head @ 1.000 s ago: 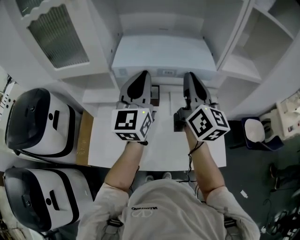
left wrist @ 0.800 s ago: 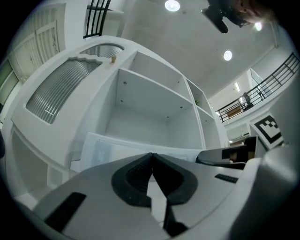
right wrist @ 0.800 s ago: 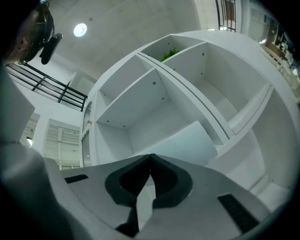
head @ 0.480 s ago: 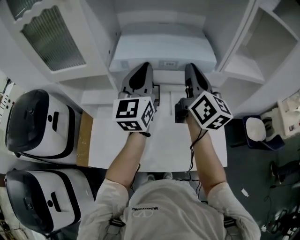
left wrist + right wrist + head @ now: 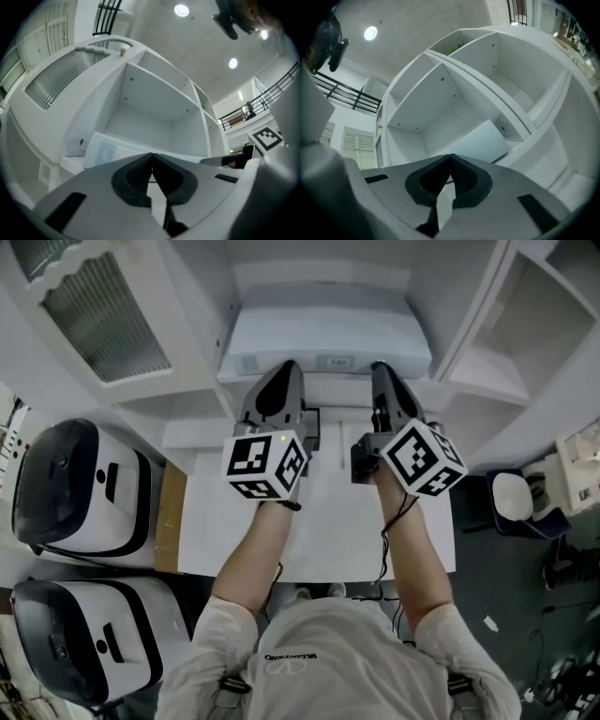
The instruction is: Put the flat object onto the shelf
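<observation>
**Both grippers holding the flat object at the mouth of the shelf**

The person is standing at a white table (image 5: 319,540) and reaching both arms toward a white shelf (image 5: 323,282). The flat object (image 5: 328,338), a pale rectangular panel, is lying roughly level in the central compartment, with its near edge facing the person. The left gripper (image 5: 285,368) and the right gripper (image 5: 381,368) are meeting that edge side by side, somewhat apart.

In the left gripper view, the left gripper (image 5: 151,157) is showing its dark ribbed pads drawn together at the tips, and the flat object (image 5: 108,152) is running out beyond them into the shelf (image 5: 154,108). The right gripper view is showing the same: the right gripper (image 5: 450,157) is pinched closed, and the flat object (image 5: 473,140) is extending away from it. Each appears to be nipping a thin margin of the near edge, though the contact itself is hidden by the pads.

The panel is keeping straight edges and showing no sag, so it is probably stiff and fairly light. Its smooth face is likely slippery under narrow pads. Holding it at two spread points on one long edge is limiting twist. A grip near the corners would resist tilting better than a central one.
</observation>
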`<move>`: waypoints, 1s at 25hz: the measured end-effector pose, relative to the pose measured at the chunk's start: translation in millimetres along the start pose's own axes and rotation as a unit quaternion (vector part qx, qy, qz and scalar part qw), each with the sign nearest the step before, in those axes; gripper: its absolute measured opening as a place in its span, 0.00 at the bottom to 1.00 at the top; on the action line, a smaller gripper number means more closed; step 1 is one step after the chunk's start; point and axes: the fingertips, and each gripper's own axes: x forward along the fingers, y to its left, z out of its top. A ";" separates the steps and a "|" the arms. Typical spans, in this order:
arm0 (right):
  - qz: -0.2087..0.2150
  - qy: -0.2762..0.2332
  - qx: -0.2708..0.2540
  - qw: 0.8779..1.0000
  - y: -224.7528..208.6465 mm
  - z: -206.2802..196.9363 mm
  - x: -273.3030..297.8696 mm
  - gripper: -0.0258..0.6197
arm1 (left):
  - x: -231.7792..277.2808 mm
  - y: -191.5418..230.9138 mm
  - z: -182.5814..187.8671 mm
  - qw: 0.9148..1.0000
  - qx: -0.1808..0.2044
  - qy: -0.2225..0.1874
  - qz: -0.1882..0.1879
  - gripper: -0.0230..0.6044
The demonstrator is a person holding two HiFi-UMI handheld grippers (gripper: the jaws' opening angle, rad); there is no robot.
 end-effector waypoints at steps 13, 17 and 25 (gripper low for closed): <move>-0.002 -0.111 -0.079 0.991 -4.9 63.8 -124.3 0.06 | -145.0 -2.1 17.5 0.996 0.059 -0.047 -0.039 0.04; 0.001 -0.081 -0.102 0.991 -5.7 47.3 -140.0 0.06 | -168.8 13.4 5.8 0.997 0.062 -0.036 -0.012 0.04; -0.009 -0.036 -0.078 0.996 -25.3 10.0 -165.3 0.05 | -184.9 10.8 -14.9 0.999 0.052 -0.012 -0.002 0.04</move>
